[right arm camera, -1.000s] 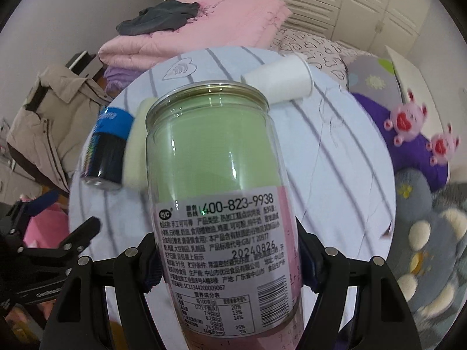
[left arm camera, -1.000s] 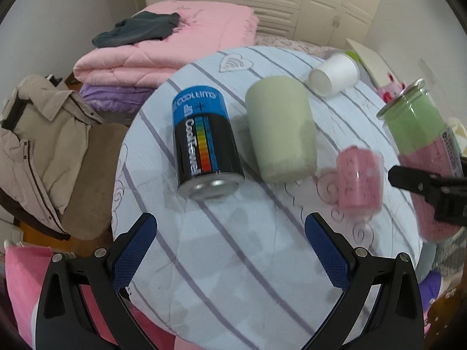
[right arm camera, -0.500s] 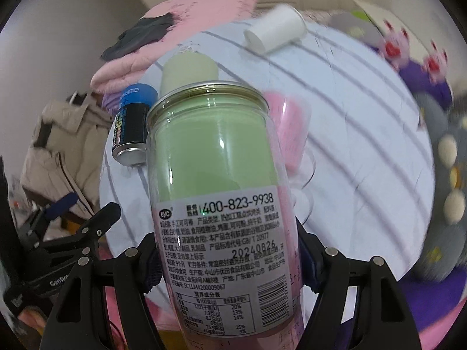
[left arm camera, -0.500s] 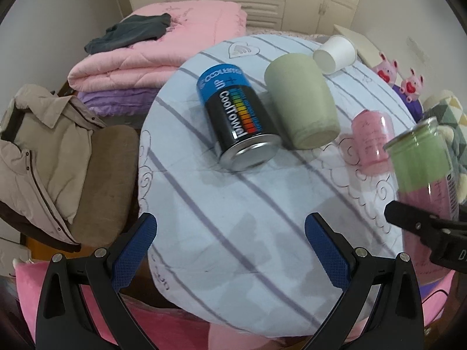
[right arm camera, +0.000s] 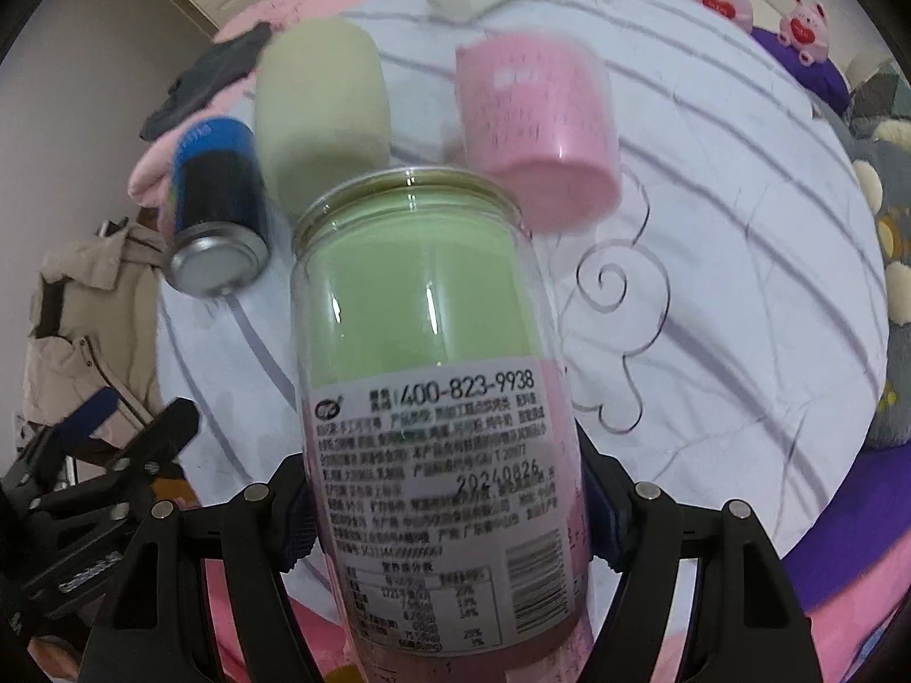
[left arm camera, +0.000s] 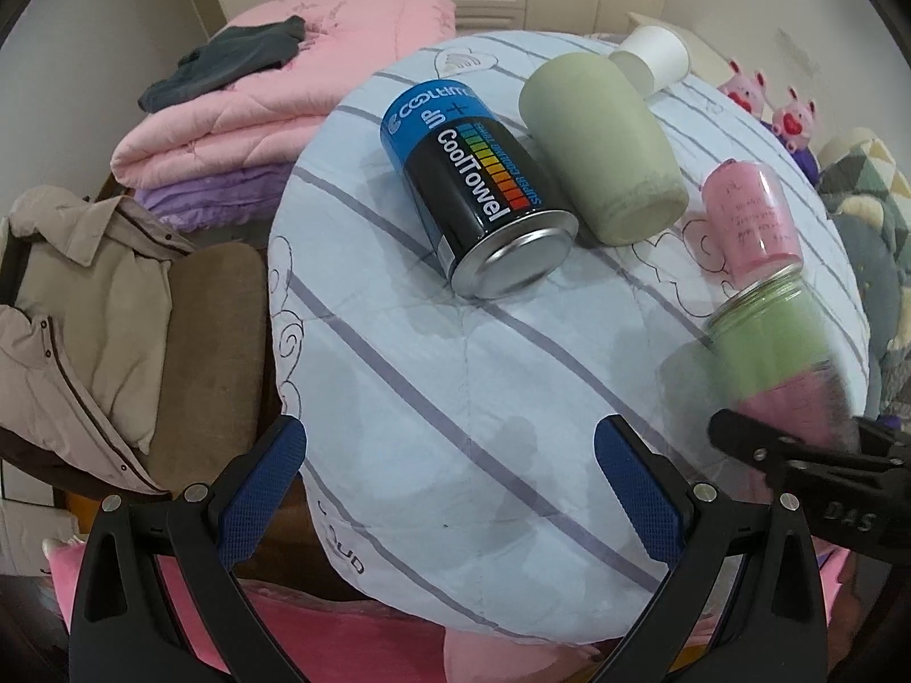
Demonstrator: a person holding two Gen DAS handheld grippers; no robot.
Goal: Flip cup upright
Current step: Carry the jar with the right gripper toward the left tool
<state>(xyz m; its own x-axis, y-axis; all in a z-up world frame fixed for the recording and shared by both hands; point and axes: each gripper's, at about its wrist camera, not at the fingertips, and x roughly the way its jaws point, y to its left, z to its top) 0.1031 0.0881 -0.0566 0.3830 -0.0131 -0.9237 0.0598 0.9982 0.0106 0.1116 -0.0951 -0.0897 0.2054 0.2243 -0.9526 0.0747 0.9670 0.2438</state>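
On the far left I see a beige jacket (left arm camera: 74, 307) lying over a brown chair (left arm camera: 210, 353), and behind it a pile of pink quilts (left arm camera: 296, 85) with a dark cloth (left arm camera: 228, 60) on top. My left gripper (left arm camera: 450, 484) is wide open and holds nothing; its blue pads (left arm camera: 262, 489) hang over the near edge of the round table (left arm camera: 455, 387), which has a striped white cover. Further in, a blue and black CoolTowel can (left arm camera: 478, 193) lies on its side with the metal bottom toward me. Just beside it, on its right, a green cup (left arm camera: 603, 142) also lies on its side, and behind that lies a white paper cup (left arm camera: 655, 57). To the right, a pink cup (right arm camera: 535, 125) lies tipped over on the cover, near the rim of the jar. My right gripper (right arm camera: 450, 512) is closed around a clear jar (right arm camera: 433, 398) with green and pink inside. This jar fills the middle of the right wrist view and hides the table behind it. Two pink plush toys (right arm camera: 763, 5) sit past the far right edge.
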